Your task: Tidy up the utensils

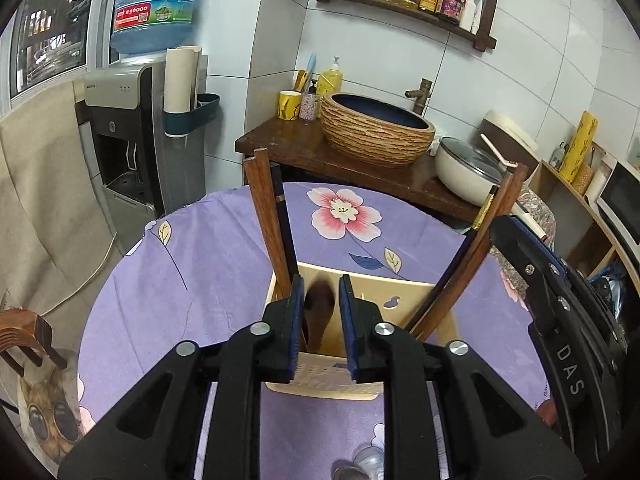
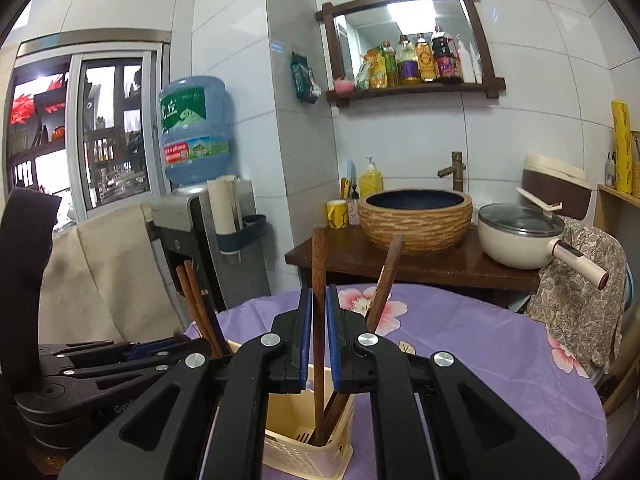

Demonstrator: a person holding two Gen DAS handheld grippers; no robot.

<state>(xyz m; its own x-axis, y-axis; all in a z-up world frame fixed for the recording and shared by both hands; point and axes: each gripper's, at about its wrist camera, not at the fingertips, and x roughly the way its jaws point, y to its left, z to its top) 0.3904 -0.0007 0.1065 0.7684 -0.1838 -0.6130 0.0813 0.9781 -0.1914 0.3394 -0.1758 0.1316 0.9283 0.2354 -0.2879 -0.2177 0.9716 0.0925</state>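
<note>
A cream plastic utensil holder [image 1: 404,292] stands on the purple flowered tablecloth [image 1: 200,264]. Brown and black chopsticks lean in its left corner [image 1: 268,216] and right corner [image 1: 476,244]. My left gripper [image 1: 320,292] hangs over the holder with jaws apart around a dark wooden spoon [image 1: 318,308] that stands inside; contact is unclear. In the right wrist view the holder [image 2: 296,436] sits below my right gripper [image 2: 319,320]. Its narrow gap frames an upright wooden chopstick [image 2: 318,264]; a second one [image 2: 386,280] leans right. The left gripper [image 2: 100,364] shows at the left.
A wooden counter [image 1: 288,148] behind the table carries a woven basin [image 1: 376,128], a lidded white pot [image 1: 468,172], a yellow mug and soap bottles. A water dispenser [image 1: 124,132] stands at the left. A wooden chair [image 1: 24,340] is at the near left. A shelf of bottles hangs above.
</note>
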